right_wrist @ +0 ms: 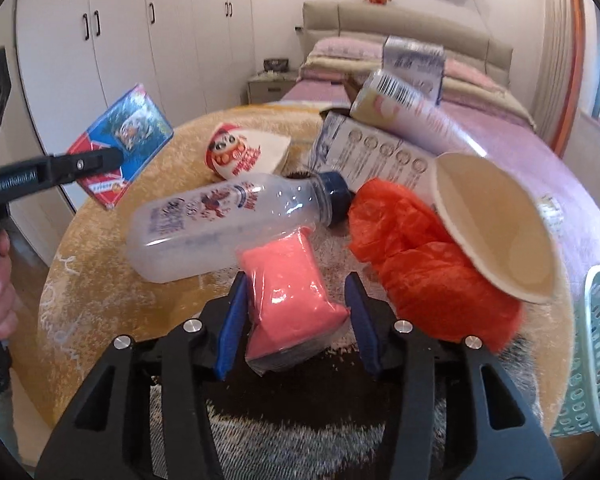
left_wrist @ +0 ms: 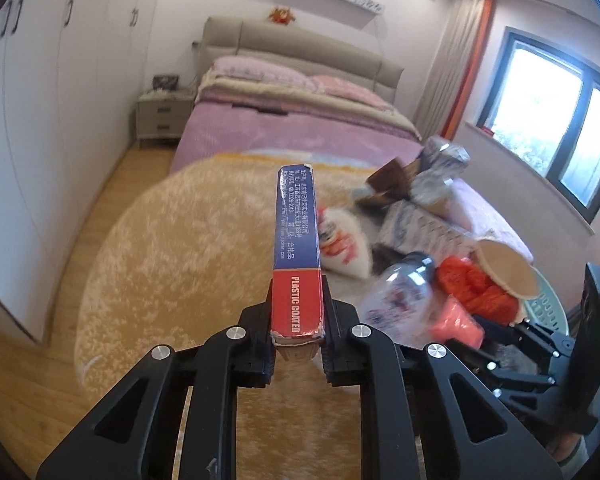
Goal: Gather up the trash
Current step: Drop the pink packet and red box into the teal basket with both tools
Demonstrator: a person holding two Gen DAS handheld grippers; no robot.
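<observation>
At twelve o'clock from left gripper [left_wrist: 297, 320]: flat box [left_wrist: 297, 248] pinched edge-on, lifted for binning. Right gripper [right_wrist: 296, 312] half-open around pink packet [right_wrist: 290, 300], unclamped.

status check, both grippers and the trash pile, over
Left gripper shut on card box, lifted clear. Right gripper open, astride pink packet, not clamped. Clear bottle lies across packet's far end; orange bag alongside.

The right gripper [right_wrist: 296, 316] straddles a pink plastic-wrapped packet [right_wrist: 290, 300], just in front of a clear plastic bottle [right_wrist: 228, 220]; crumpled orange plastic bag [right_wrist: 420, 256] adjoins the bottle cap.
</observation>
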